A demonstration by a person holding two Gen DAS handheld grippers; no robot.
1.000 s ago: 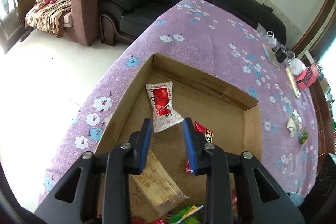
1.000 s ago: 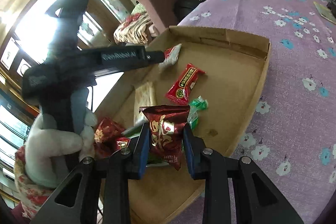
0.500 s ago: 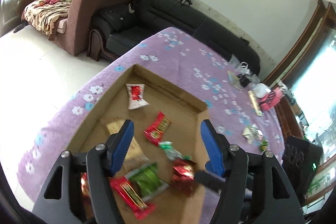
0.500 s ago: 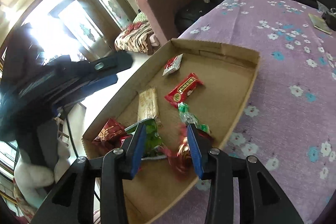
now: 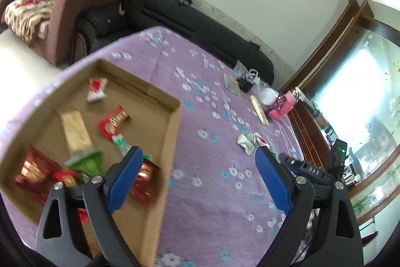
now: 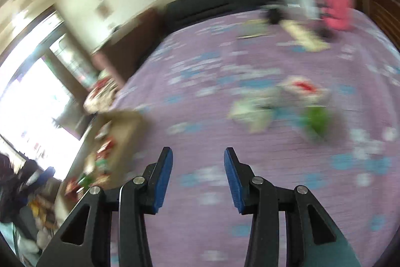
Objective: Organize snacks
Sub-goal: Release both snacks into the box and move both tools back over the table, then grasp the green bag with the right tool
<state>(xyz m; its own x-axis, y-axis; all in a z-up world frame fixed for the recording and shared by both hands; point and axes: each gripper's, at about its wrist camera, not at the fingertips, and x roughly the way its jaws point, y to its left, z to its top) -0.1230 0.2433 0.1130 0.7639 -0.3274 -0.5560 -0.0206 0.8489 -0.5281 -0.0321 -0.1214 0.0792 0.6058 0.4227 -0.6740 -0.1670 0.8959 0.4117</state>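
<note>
A cardboard tray (image 5: 171,152) on the purple flowered cloth holds several snack packets, among them a beige bar (image 5: 75,131), a red packet (image 5: 113,120) and a green one (image 5: 87,163). My left gripper (image 5: 197,157) hangs over the tray's right wall and the cloth. Its jaws are opening wide with nothing between them. A few loose snacks (image 5: 250,142) lie on the cloth beyond it. The right wrist view is blurred. There my right gripper (image 6: 198,154) is above bare cloth with its jaws opening and empty. Ahead of it lie a white-and-red packet (image 6: 302,89) and a green packet (image 6: 317,119). The tray (image 6: 125,124) is off to its left.
At the table's far right end stand a pink object (image 5: 282,108), a long beige packet (image 5: 260,109) and a white bag (image 5: 267,93). A black sofa (image 5: 200,26) and a maroon armchair (image 5: 82,6) stand behind the table. Wooden framing borders the right side.
The left gripper opened wide and swung right, from over the tray to its right wall. The right gripper let go of the dark red packet in the tray and swept right over the cloth.
</note>
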